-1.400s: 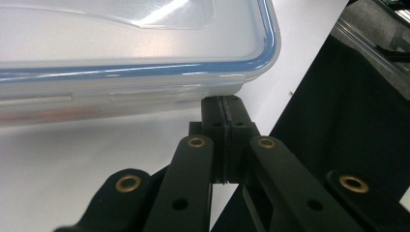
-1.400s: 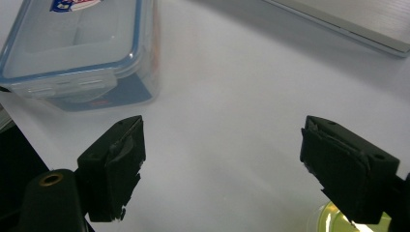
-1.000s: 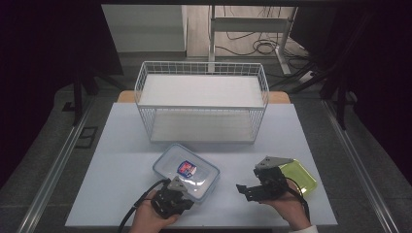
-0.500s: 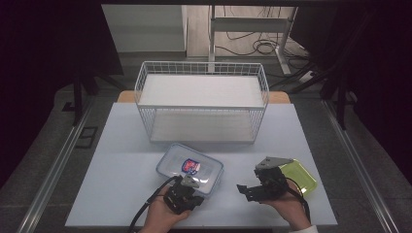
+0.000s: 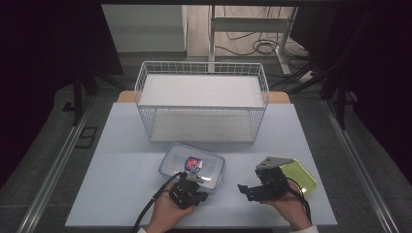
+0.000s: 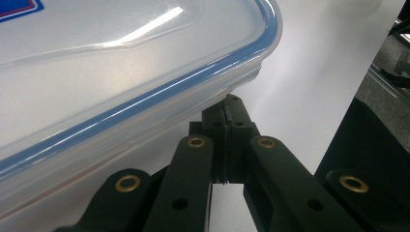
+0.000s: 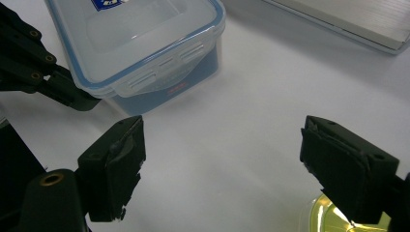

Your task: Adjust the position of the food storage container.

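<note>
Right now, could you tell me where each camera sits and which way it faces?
High view: above the person's side, looking forward and down at the table and wire basket; both hands show.
Left gripper view: on the left gripper, jaws shut beside the container.
Right gripper view: on the right gripper, jaws open.
All share the container.

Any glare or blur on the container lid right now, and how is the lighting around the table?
Left gripper view: a bright glare streak crosses the container lid, and the closest black jaws look soft. Right gripper view: the lid is evenly lit, and the jaw pads are slightly blurred. High view: the table is bright while the room on both sides falls into darkness.
</note>
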Tool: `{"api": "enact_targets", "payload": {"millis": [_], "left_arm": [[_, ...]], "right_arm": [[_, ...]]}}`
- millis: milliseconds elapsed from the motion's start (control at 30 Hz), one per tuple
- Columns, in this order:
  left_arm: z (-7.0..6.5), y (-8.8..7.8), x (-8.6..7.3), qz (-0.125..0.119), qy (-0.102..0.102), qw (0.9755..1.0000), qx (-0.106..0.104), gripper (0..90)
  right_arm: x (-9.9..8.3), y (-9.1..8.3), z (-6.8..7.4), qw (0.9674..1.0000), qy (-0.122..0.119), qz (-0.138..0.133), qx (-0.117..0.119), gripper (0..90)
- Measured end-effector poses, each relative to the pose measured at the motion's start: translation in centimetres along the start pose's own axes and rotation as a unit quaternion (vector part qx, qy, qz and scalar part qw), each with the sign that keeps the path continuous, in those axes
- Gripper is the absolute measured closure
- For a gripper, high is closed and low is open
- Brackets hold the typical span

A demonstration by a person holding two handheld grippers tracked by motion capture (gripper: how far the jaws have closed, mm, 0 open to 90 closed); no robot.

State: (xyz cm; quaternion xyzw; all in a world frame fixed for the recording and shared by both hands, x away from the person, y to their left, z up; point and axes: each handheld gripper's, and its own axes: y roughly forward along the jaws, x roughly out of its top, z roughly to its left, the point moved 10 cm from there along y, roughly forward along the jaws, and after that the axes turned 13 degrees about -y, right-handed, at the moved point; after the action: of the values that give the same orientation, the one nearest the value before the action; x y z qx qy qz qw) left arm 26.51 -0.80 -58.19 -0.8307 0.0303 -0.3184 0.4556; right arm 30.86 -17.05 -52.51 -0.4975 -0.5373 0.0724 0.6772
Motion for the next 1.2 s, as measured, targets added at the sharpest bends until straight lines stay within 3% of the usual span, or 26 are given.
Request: {"api": "enact_targets", "payload": {"millis": [133,267,567,833,933,1100,1200], "left_arm": [[0.1,-1.2,-0.3,-0.015,-0.005,0.9999,-0.003,90.0],[0.7,-3.4,-1.1,-0.031,-0.005,0.9994,-0.011,90.0],[4.7,-8.8,-2.1,-0.08,-0.045,0.9957,0.008,89.8],[8.3,-11.4,-3.2,-0.104,-0.083,0.9908,0.026,87.5],[9.2,-12.0,-3.4,-0.114,-0.092,0.9885,0.037,81.3],[10.6,-12.4,-3.8,-0.122,-0.111,0.9848,0.054,52.8],[11.3,-12.4,-4.1,-0.121,-0.111,0.9845,0.061,40.7]], "right_arm": [[0.1,-0.1,0.0,1.0,0.001,-0.005,-0.001,16.3],[0.2,-0.2,0.0,1.0,0.001,-0.006,-0.002,16.3],[0.4,0.0,0.2,1.0,-0.002,-0.007,-0.002,16.4],[0.3,0.3,0.5,1.0,-0.006,-0.002,0.001,16.4],[0.5,0.4,0.7,1.0,-0.007,-0.003,0.001,16.4],[0.9,0.6,1.3,0.9999,-0.009,-0.002,0.008,17.2],[1.2,0.7,1.6,0.9999,-0.01,-0.004,0.011,17.4]]}}
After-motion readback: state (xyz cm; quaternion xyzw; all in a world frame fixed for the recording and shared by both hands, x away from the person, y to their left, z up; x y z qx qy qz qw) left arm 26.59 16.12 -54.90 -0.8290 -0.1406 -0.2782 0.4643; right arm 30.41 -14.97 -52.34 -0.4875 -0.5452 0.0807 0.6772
